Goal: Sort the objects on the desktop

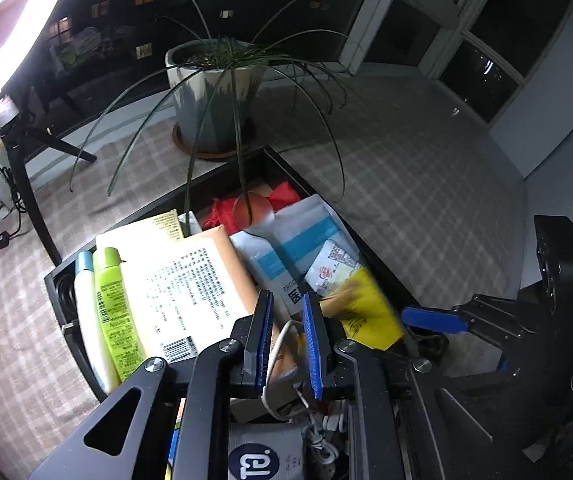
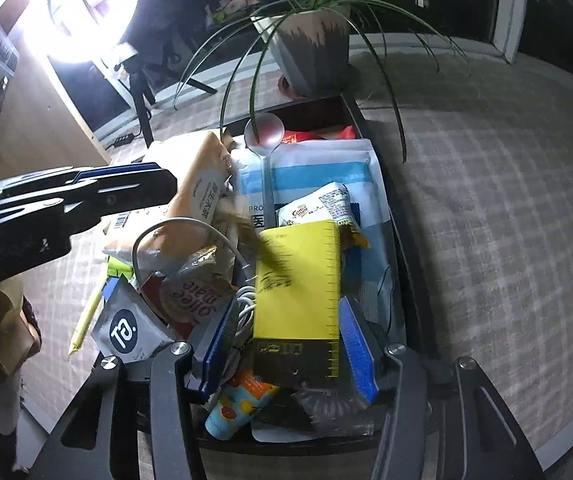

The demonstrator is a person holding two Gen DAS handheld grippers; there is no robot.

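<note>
Both tongs hang over the black tray [image 2: 406,240] of clutter on the checked cloth [image 1: 406,184]: left gripper [image 1: 286,312] nearly closed and empty, right gripper [image 2: 290,320] apart, its blue pads either side of the yellow card [image 2: 298,280], not pressing. A potted plant [image 1: 214,92] stands behind the tray; a spoon [image 2: 264,132] lies on the pouches [image 2: 326,164].

A black tray [image 2: 400,240] on the checked table holds a jumble: a yellow ruler-edged card [image 2: 298,280] lying flat near the front, a metal spoon [image 2: 264,136] stretched over a blue-and-white pouch [image 2: 326,168], a coffee creamer sachet [image 2: 322,204], a white cable [image 2: 242,308] (loosely coiled), and along the left side a lime-green tube [image 1: 116,312] beside a white tube [image 1: 88,316].
</note>
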